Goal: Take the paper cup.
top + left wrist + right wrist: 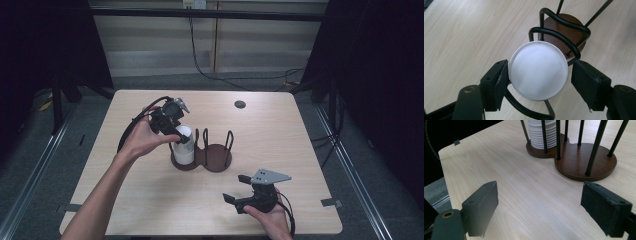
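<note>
The stack of white paper cups (pixel 183 145) stood upside down in the left bay of a two-bay holder with a brown wooden base (pixel 216 159) and black wire uprights (pixel 229 140), near the middle of the light wooden table (pixel 150 210). The left gripper (pixel 182 136) hung over the stack from above, pointing down. In the left gripper view the round white bottom of the top cup (pixel 539 70) lay between the two black jaws: the left pad (pixel 501 81) touched the cup's edge, while the right pad (pixel 586 83) stood just beside it with a sliver of gap, so the jaws were not clamped on the cup. The right gripper (pixel 239 188) rested low at the near right part of the table, well apart from the holder, its jaws spread wide with only bare tabletop between them; the right gripper view showed the ribbed cup stack (pixel 541 133) and holder base (pixel 584 162) farther off.
</note>
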Demonstrator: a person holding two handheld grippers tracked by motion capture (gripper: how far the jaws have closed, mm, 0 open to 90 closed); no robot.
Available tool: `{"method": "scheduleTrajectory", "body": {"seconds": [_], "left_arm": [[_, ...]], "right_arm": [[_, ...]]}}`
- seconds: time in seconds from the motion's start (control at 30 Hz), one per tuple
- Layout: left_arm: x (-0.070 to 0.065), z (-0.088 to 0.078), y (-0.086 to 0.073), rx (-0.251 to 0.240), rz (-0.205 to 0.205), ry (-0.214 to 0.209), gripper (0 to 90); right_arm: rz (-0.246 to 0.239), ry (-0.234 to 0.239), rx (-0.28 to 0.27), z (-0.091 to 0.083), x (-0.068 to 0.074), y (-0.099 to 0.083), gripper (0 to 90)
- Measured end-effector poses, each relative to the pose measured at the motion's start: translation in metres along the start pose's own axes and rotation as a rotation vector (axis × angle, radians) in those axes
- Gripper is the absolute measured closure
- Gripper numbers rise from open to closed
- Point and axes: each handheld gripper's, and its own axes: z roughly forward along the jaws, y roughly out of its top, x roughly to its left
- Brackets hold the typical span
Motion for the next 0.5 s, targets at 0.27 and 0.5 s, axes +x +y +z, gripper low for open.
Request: {"method": "scheduleTrajectory", "body": {"seconds": [0.27,0.5], "left_arm": [[-0.0028,0.0077,0.0035,0.034,0.015,0.019,34.8],[-0.0017,0.0087,0.0062,0.046,0.013,0.008,32.6]], "right_arm": [[0.004,0.002,-0.001,-0.0001,-0.0015,-0.0006,15.0],[0.005,0.005,0.006,0.0009,-0.0011,-0.0007,15.4]]}}
